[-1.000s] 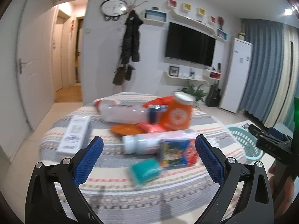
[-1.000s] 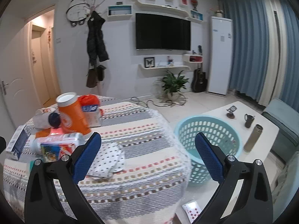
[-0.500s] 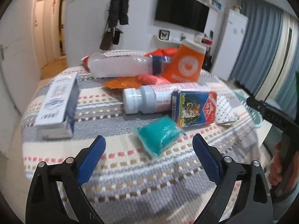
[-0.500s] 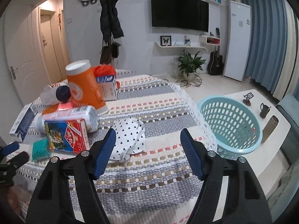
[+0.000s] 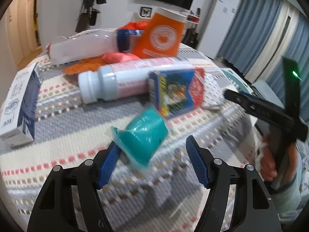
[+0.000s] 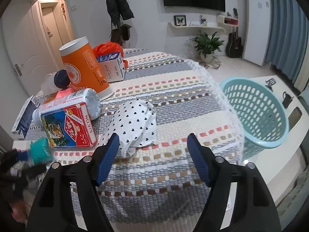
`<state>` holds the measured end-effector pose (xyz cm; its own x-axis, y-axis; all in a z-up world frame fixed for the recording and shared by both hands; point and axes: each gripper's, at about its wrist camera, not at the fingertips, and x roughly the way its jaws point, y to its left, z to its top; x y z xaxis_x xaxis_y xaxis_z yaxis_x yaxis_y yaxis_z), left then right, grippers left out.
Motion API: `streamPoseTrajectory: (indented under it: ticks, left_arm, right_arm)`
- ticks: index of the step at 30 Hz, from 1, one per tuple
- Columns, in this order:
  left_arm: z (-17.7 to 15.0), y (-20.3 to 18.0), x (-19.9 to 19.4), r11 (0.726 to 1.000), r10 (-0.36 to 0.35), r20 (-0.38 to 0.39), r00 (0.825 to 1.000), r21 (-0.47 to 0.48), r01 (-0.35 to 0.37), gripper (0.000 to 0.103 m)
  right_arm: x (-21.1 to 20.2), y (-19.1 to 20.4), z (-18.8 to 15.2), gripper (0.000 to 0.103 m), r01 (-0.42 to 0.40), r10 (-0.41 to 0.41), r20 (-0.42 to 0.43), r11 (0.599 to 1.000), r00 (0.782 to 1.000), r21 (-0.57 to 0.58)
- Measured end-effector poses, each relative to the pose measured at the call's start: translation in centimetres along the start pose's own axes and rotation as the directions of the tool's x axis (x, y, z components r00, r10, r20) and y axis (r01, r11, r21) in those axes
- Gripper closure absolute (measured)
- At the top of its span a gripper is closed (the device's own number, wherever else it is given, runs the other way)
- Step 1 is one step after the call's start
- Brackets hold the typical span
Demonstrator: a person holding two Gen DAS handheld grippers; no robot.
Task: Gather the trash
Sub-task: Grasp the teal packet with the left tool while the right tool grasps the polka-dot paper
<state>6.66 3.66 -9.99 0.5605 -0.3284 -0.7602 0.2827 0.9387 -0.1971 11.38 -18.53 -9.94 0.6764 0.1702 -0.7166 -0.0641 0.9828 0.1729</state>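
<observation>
Teal cup [image 5: 142,135]: small plastic cup with a flanged rim, lying on its side on the striped desk [image 5: 58,154], near the front edge, just in front of the card box [image 5: 176,90]. Judged light, thin-walled and easily crushed; the glossy film looks slippery. Best taken across the body just behind the rim, with gentle pressure.

Left hand-held gripper [image 5: 152,164]: released, jaws spread, the left pad at the cup's rim, the right pad clear of it. Contact cannot be told through the blur.

Paper bag [image 6: 135,123]: white with black hearts, crumpled, at mid-desk. Judged light and soft; will collapse under grip, so take it at a bunched fold.

Right hand-held gripper [image 6: 152,158]: released, jaws spread, poised just before the bag's near end.

Basket [image 6: 256,112]: pale blue, perforated, beside the desk; likely destination.
</observation>
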Motion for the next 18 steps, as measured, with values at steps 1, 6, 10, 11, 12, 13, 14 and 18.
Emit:
streamPoseTrajectory:
  ticks: [1,6,10,11,12,13,14,18]
  left_arm:
    - [0.0,-0.2,0.0,1.0,0.002,0.001,1.0,0.003,-0.002,0.035]
    - [1.0,0.0,0.6,0.993,0.112,0.032,0.993,0.026,-0.113,0.028]
    - [2.4,0.2,1.7,0.994,0.097,0.013,0.995,0.053,-0.098,0.023]
    - [2.5,0.1,2.0,0.994,0.097,0.005,0.995,0.059,-0.097,0.023]
    - [2.7,0.1,2.5,0.993,0.106,-0.005,0.994,0.059,-0.106,0.024]
    - [2.8,0.0,2.7,0.992,0.114,-0.009,0.993,0.057,-0.113,0.026]
    - [2.8,-0.2,2.8,0.99,0.127,-0.003,0.992,0.063,-0.127,0.028]
    - [2.6,-1.0,2.7,0.984,0.158,0.002,0.987,0.081,-0.158,0.047]
  right_arm:
    - [0.2,0.1,0.2,0.026,-0.01,0.01,-0.006,1.0,1.0,0.004]
    - [2.3,1.0,1.3,0.025,-0.049,0.051,-0.078,0.999,0.996,0.019]
    - [3.9,1.8,1.9,0.024,-0.024,0.025,-0.115,1.0,0.993,0.016]
    - [4.0,2.0,2.0,0.024,-0.023,0.024,-0.121,1.0,0.992,0.012]
    - [4.2,2.2,2.2,0.024,-0.016,0.017,-0.127,1.0,0.992,0.006]
    - [4.3,2.4,2.3,0.024,-0.008,0.008,-0.132,1.0,0.991,-0.002]
    - [4.5,2.6,2.5,0.025,-0.005,0.004,-0.136,1.0,0.991,-0.01]
    - [4.5,3.4,2.3,0.049,0.001,-0.009,-0.125,0.998,0.992,-0.069]
